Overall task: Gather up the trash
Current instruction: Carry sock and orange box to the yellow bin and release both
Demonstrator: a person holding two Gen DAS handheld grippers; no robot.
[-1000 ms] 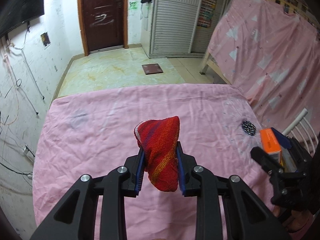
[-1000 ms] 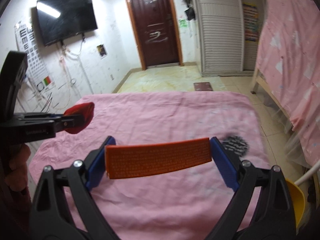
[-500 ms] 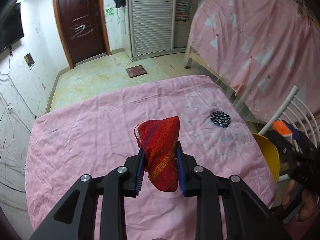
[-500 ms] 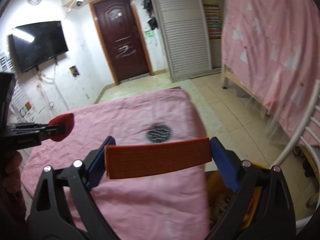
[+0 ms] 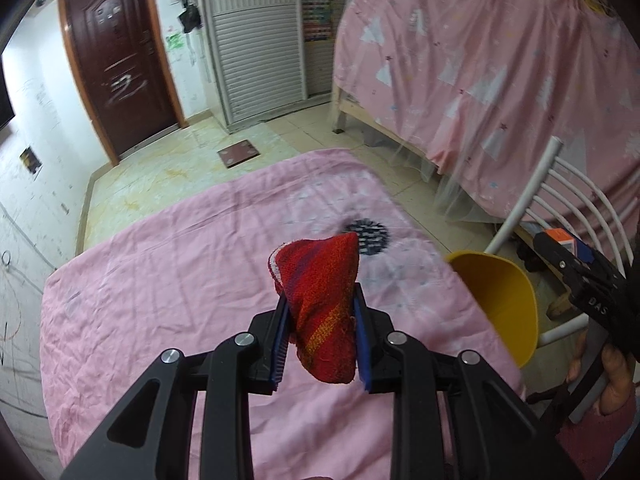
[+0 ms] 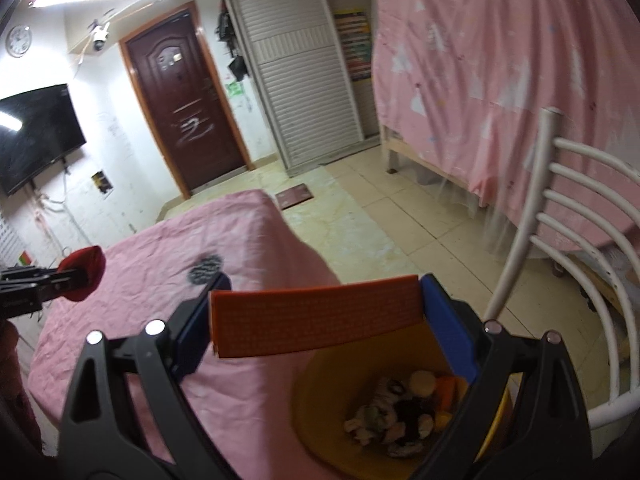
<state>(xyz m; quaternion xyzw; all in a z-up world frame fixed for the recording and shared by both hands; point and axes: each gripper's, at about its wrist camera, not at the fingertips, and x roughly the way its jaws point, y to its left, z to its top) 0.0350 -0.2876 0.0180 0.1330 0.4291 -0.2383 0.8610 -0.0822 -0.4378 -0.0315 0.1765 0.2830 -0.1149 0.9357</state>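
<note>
Left gripper pinches one woven red cloth; right gripper clamps one orange box; yellow bin holds perhaps food scraps.

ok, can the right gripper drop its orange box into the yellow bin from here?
Probably yes. The right gripper holds the orange box right above the open yellow bin, with nothing between them; trash already lies inside.

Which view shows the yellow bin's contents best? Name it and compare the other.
The right wrist view: it looks down into the yellow bin, where mixed scraps lie on the bottom, partly behind the orange box. The left wrist view shows only the bin's rim and bare inner wall, with no contents visible.
</note>
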